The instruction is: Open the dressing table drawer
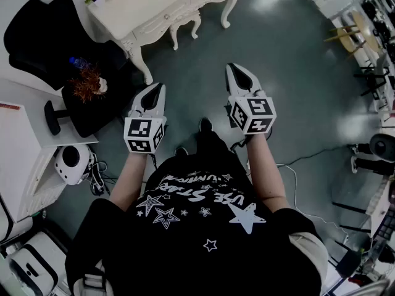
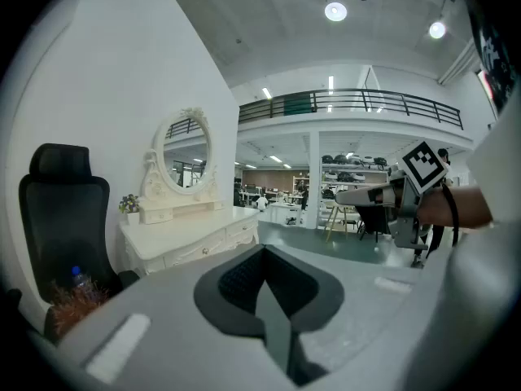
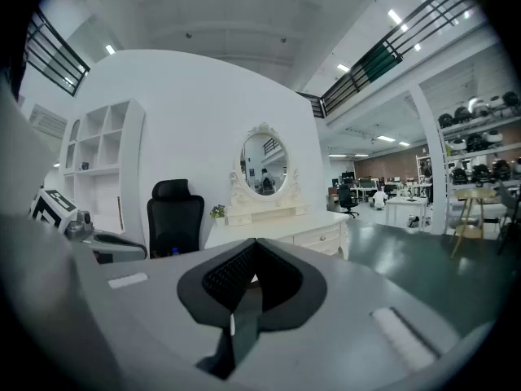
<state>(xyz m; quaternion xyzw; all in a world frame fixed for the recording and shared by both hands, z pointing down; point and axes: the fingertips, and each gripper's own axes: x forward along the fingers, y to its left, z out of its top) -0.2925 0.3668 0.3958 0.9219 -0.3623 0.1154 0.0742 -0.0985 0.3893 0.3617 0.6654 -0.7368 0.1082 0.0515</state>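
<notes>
The cream dressing table (image 1: 162,5) stands at the top of the head view, some way ahead of me, its drawers (image 1: 154,23) shut along the front. It also shows in the left gripper view (image 2: 189,239) and the right gripper view (image 3: 281,233), topped by an oval mirror (image 3: 262,163). My left gripper (image 1: 154,93) and right gripper (image 1: 237,73) are held side by side in the air over the floor, both pointing toward the table and well short of it. Both are shut with nothing between the jaws.
A black office chair (image 1: 43,36) stands left of the table, with a small bottle and a reddish plant on a black seat (image 1: 86,85). White boxes and a round white device (image 1: 73,163) lie at the left. Cables (image 1: 296,184) run across the grey floor at the right.
</notes>
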